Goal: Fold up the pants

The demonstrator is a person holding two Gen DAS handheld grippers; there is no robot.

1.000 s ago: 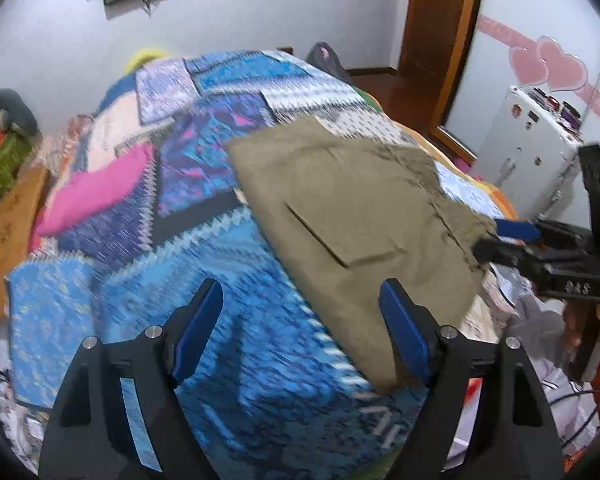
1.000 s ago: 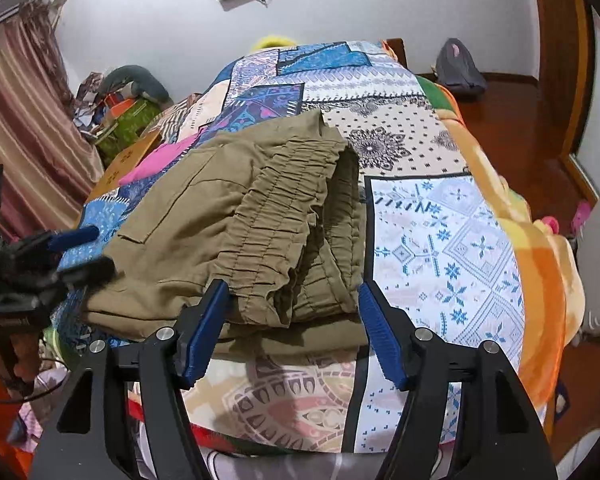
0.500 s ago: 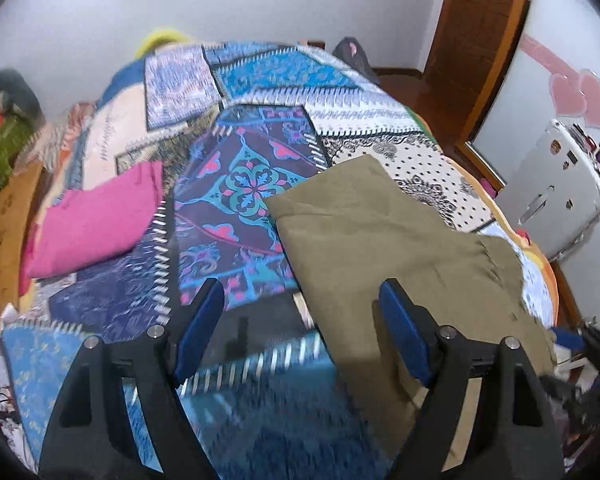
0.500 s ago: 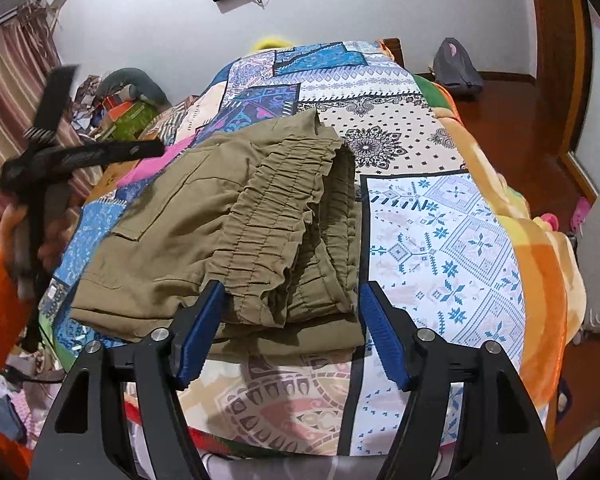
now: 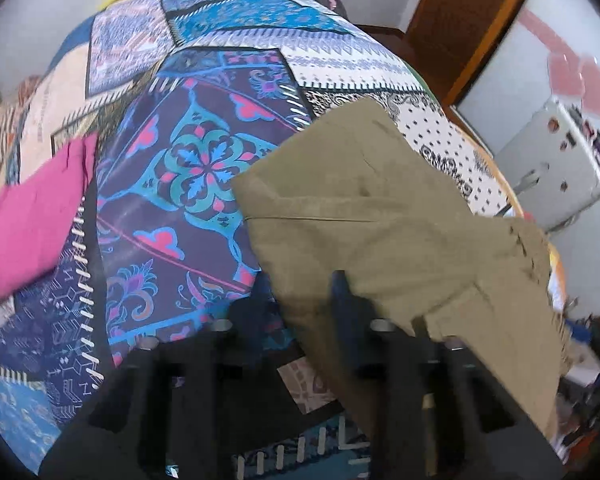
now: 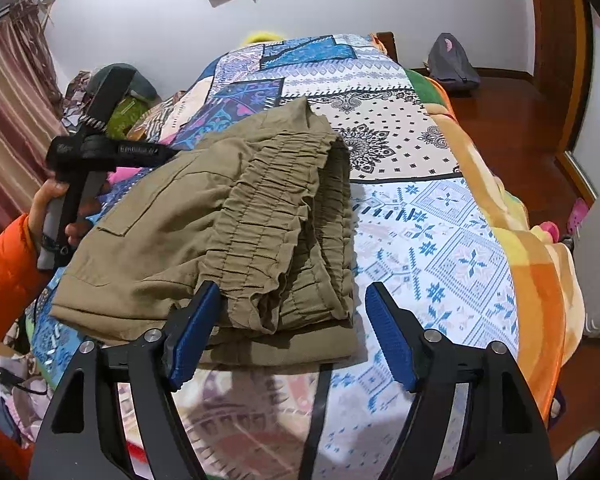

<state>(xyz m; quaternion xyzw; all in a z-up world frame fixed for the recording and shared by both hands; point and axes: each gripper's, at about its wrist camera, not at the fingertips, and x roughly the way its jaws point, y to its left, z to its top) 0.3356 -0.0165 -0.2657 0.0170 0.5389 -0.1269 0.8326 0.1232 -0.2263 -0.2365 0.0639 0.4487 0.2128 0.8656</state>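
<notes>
Right wrist view: right gripper (image 6: pixel 292 332) has its blue-padded fingers spread wide, nothing between them, hovering just short of the near end of the folded olive pants (image 6: pixel 220 232). Left finger pad sits at the edge of the gathered elastic waistband (image 6: pixel 268 220), contact unclear; right pad is apart from the cloth, over the patchwork bedspread (image 6: pixel 440 240). Pants lie folded on the bedspread straight ahead of this gripper and off to its left, waistband end nearest, flat pocket panel farther left. Left gripper (image 6: pixel 100 152) shows up at far left in this view, black, raised above the far-left side of the pants and held by a hand (image 6: pixel 56 208) in an orange sleeve (image 6: pixel 4 276). Left wrist view is motion-blurred: left gripper (image 5: pixel 300 312) fingers are dark smears, look closer together than the other pair's, olive pants (image 5: pixel 380 240) fabric draped over and ahead-right of them; cannot tell if it is pinching the cloth or not. Ahead-left of that gripper a pink cloth (image 5: pixel 32 224) lies on the bedspread (image 5: pixel 188 168). White fridge (image 5: pixel 556 160) far right.
</notes>
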